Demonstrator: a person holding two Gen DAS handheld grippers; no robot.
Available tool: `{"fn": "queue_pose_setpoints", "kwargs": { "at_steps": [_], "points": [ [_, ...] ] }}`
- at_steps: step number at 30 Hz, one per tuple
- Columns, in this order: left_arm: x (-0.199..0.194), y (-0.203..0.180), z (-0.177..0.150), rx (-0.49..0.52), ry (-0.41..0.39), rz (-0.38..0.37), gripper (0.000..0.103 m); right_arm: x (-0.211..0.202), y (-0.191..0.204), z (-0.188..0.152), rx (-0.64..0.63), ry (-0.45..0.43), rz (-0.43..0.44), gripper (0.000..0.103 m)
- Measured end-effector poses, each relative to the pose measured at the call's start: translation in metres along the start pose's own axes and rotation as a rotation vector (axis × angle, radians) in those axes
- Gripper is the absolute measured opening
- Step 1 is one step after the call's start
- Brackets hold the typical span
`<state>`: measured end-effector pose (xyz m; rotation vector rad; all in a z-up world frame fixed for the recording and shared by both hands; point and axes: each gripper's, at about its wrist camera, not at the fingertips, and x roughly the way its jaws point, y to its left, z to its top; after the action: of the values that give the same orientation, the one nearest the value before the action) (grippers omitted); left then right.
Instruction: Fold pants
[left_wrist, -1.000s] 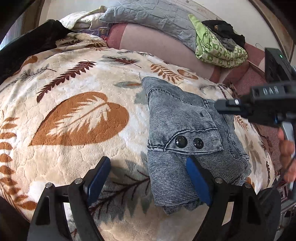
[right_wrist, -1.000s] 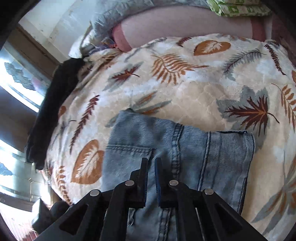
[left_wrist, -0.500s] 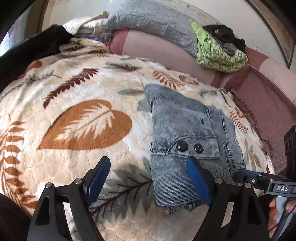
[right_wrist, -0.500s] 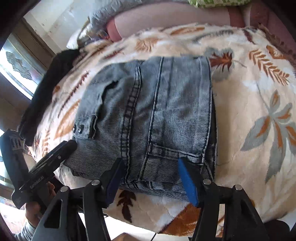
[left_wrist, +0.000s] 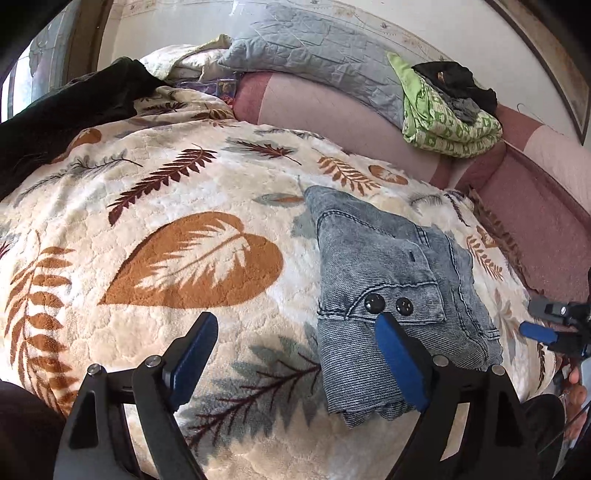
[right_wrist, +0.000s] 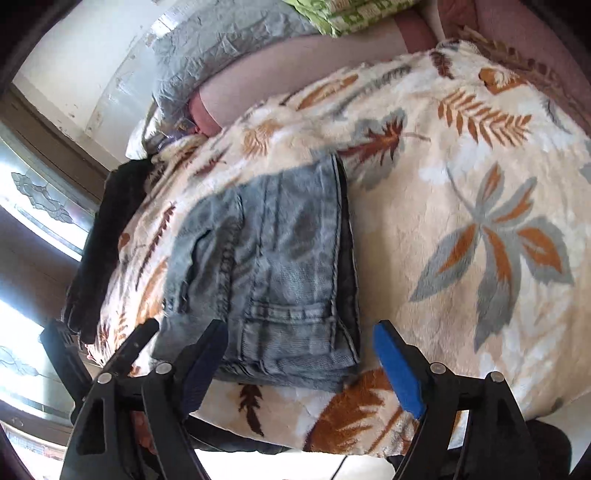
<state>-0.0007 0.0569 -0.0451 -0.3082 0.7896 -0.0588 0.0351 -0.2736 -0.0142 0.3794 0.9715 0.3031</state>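
The folded blue-grey denim pants lie as a compact rectangle on the leaf-patterned blanket, two black buttons facing up. My left gripper hovers open at their near left corner; its right pad overlaps the fabric in view and nothing is gripped. In the right wrist view the pants lie just beyond my right gripper. Its jaws are opening, and the pants' near edge shows between the pads, which do not press on it. The right gripper also shows at the right edge of the left view, a hand behind it.
A grey quilted pillow and a folded green patterned cloth topped with dark clothes rest on the pink cushion behind the blanket. A black garment lies at the far left. A window stands beside the bed.
The right gripper went from shut above the pants to wide open and drew back to their near edge. In the left view it dropped to the right edge. The left gripper barely moved.
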Motion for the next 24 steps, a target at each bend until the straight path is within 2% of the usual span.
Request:
{"fn": "queue_pose_setpoints", "kwargs": {
  "at_steps": [2,5,9,11,13,14,15,18,20,22,23,24],
  "points": [
    [0.005,0.004,-0.001,-0.009,0.018,0.002,0.087,-0.001,0.012,0.018,-0.021,-0.028,0.004,0.084],
    [0.019,0.007,-0.006,-0.016,0.063,-0.010,0.087,0.014,0.033,0.049,-0.053,-0.017,0.030,0.084],
    [0.019,0.005,-0.009,-0.001,0.042,-0.003,0.087,0.057,0.058,0.087,-0.127,0.008,0.040,0.084],
    [0.019,0.005,-0.011,0.000,0.033,-0.002,0.087,0.090,0.049,0.098,-0.115,0.053,-0.007,0.084],
    [0.017,0.005,-0.012,0.000,0.028,-0.012,0.087,0.128,0.022,0.097,-0.060,0.152,-0.160,0.084],
    [0.017,0.006,-0.012,-0.002,0.028,-0.013,0.087,0.136,0.011,0.093,-0.018,0.160,-0.124,0.085],
    [0.016,0.006,-0.012,0.000,0.025,-0.012,0.087,0.130,0.012,0.090,-0.035,0.121,-0.116,0.085],
    [0.017,0.007,-0.011,-0.006,0.028,-0.016,0.087,0.111,0.030,0.087,-0.081,0.110,-0.134,0.085],
    [0.017,0.005,-0.011,-0.003,0.026,-0.008,0.087,0.089,0.040,0.082,-0.092,0.059,-0.078,0.085],
    [0.018,0.003,-0.010,0.007,0.027,0.006,0.087,0.076,0.047,0.070,-0.123,0.008,-0.078,0.086],
    [0.017,0.002,-0.008,0.012,0.038,0.013,0.087,0.082,0.046,0.060,-0.139,0.038,-0.100,0.090],
    [0.016,0.001,-0.005,0.014,0.055,0.018,0.087,0.102,0.044,0.053,-0.164,0.132,-0.133,0.094]
  ]
}}
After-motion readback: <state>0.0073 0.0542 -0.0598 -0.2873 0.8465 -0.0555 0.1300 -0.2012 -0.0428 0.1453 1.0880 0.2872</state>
